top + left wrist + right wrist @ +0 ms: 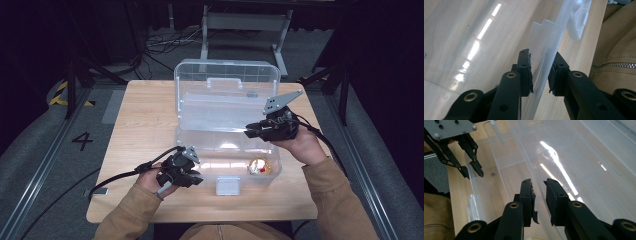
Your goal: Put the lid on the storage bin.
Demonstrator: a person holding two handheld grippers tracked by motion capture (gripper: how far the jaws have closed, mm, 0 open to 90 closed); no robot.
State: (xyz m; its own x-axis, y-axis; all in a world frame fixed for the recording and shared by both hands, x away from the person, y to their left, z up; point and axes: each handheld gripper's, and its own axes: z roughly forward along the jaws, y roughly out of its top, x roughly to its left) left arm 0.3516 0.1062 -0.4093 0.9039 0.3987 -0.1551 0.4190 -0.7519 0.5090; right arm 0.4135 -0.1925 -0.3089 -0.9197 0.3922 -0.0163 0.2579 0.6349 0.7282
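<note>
The desk (145, 115) was a light wood top sitting mid-frame in the high view, with dark floor and cables around it. On it sat a big clear plastic box (200, 142), lid (226, 75) flipped up toward the top of the frame, a white latch (227, 186) hanging off the front wall near the bottom centre. Inside the box, lower right corner, there was a small round shiny thing, gold and red (259, 166), couldn't really tell what it was.

Person's tan sleeves came in from the bottom edge. The left claw (192, 179) was down at the lower left of the box, right at its front wall. In the left claw view the jaws sat either side of that clear wall (544, 67) with a gap on both sides, so partly open, straddling the rim but not pinching it as far as I could see.

The right claw (250, 131) was at the right side of the frame, hovering over the box interior, grey plate (281, 102) sticking up above it. In the right claw view its jaws were only a bit apart with nothing between them, just the clear box floor (579, 165) behind. The left claw (477, 173) also showed in that view's upper left, over the box rim.
</note>
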